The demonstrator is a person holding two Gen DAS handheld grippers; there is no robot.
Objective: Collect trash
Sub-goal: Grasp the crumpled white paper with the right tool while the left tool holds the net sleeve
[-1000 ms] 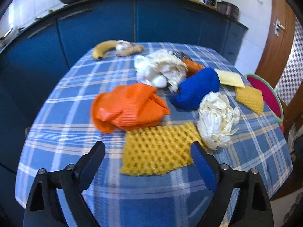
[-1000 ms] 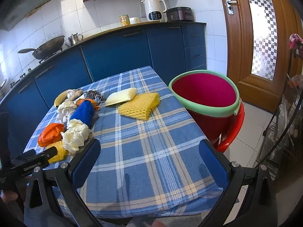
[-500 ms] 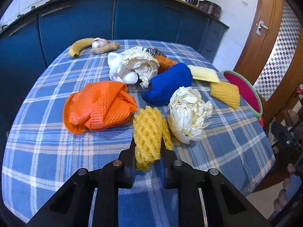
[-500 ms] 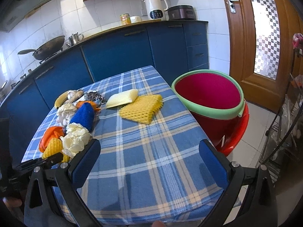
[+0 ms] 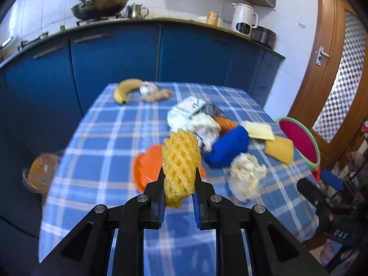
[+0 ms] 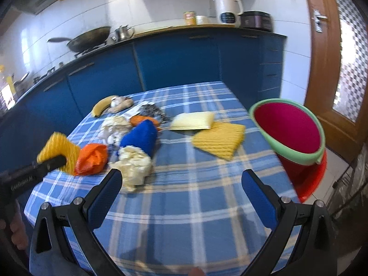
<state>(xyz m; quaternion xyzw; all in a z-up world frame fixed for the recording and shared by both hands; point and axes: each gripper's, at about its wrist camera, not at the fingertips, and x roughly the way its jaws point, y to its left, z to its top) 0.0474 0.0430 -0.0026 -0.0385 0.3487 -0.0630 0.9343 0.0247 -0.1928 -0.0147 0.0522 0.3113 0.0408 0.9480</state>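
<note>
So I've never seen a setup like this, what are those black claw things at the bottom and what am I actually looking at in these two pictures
Those claws are two hand-held grippers, each with two blue-padded fingers and a wide-angle camera looking along them. A person holds one in each hand; there is no robot.

The left gripper, seen in its own camera's picture, is shut on a yellow foam fruit net, lifted off the blue checked tablecloth. The other picture comes from the right gripper, which is open and holds nothing.

On the cloth lie an orange foam net, a blue foam net, crumpled white paper, a flat yellow foam net, and a banana. A red bucket with a green rim stands beside the table.
</note>
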